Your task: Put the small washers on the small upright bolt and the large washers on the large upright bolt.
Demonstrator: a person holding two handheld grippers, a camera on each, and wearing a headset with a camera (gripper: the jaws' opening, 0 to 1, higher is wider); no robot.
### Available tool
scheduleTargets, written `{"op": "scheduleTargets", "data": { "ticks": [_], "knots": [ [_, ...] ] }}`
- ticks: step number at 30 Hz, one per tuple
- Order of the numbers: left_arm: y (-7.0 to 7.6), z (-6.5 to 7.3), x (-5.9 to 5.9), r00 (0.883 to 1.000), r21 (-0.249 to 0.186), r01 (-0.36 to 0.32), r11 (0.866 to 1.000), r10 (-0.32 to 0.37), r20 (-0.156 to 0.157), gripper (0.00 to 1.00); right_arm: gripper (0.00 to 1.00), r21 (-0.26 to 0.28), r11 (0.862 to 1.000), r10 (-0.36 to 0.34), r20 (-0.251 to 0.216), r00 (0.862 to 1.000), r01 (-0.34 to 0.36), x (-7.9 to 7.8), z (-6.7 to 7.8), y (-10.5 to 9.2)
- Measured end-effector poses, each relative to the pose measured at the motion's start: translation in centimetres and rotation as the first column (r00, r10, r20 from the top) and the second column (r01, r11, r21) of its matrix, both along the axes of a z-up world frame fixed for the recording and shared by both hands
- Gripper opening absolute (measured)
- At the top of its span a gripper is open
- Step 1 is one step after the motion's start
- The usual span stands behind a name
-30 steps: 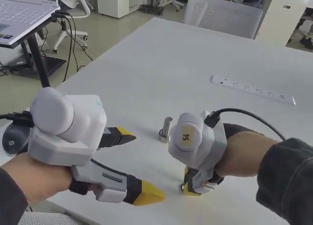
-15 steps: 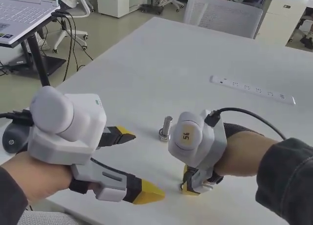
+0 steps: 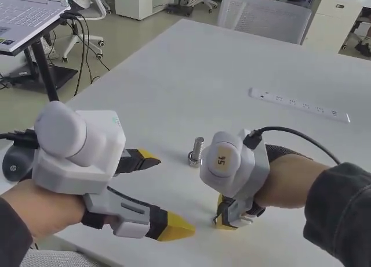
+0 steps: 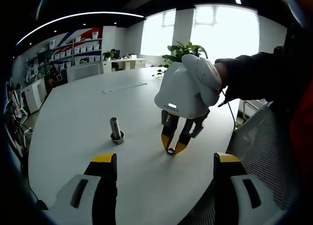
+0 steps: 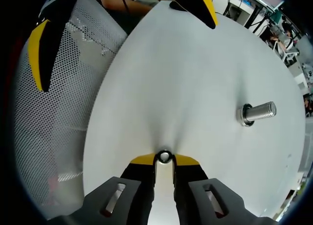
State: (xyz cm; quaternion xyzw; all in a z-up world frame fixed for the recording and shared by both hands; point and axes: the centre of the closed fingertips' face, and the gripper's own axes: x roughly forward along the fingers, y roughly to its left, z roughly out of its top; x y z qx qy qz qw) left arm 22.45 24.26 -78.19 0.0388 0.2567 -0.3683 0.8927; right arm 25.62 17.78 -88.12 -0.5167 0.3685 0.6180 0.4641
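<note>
Currently the R claw (image 3: pixel 227 219) is pinched narrow on a small washer (image 5: pixel 165 156), tips down at the worktop (image 3: pixel 232 75), near the upright bolt (image 3: pixel 197 148) on my side of it. The L claw (image 3: pixel 162 192) hangs wide w/ nothing in it, further out from the bolt on the opposite flank. Main risk as I judge it: the washer is caught by the very tips alone, so a bit of twist or a slack squeeze on the lift could flick it out. The worktop edge is near the claw, on the side away from the bolt, so it might skid off. Second risk: if the washer comes in at the bolt tilted, the hole could snag the threads, or a claw tip could nudge the bolt over if it's just standing loose. Third: I can't tell if this bolt is the small or the large one, so a size mismatch is poss. As for views, the R gripper view is where I read the grip: washer hole betw the tips, bare worktop from there to the bolt. The head view adds the bolt's upright stance and how both claws sit round it. The L gripper view adds the R claw side-on, tips at the surface, so I can't say the washer is lifted yet.
</note>
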Motion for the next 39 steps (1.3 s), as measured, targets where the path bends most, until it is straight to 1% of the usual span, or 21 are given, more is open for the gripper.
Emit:
{"op": "scheduleTargets", "data": {
  "ticks": [8,17,22,28,32,39],
  "knots": [
    [-0.1,0.0,-0.1,1.000,0.001,0.002,1.000,-0.002,0.001,0.81,0.14,-0.010,1.000,-0.012,-0.003,1.000,0.012,-0.1,0.1,-0.6],
    [-0.2,0.1,-0.2,1.000,0.001,0.007,1.000,-0.007,0.001,0.81,0.14,-0.009,0.999,-0.035,0.005,0.999,0.035,0.1,0.9,-1.7],
    [-0.2,0.1,-0.1,1.000,0.003,0.012,1.000,-0.012,0.001,0.81,0.14,-0.004,0.999,-0.053,0.006,0.999,0.053,0.2,1.3,-2.4],
    [-0.3,0.0,-0.1,1.000,0.003,0.016,1.000,-0.016,0.001,0.81,0.14,-0.006,0.997,-0.076,0.008,0.997,0.076,0.2,1.4,-3.4],
    [-0.3,0.0,-0.1,1.000,0.003,0.018,1.000,-0.018,0.002,0.81,0.14,-0.004,0.996,-0.089,0.002,0.996,0.089,-0.1,1.7,-4.1],
    [-0.4,0.0,-0.1,1.000,0.002,0.022,1.000,-0.022,0.004,0.81,0.14,0.000,0.994,-0.109,0.015,0.994,0.109,-0.5,2.3,-5.5]
  ]
}}
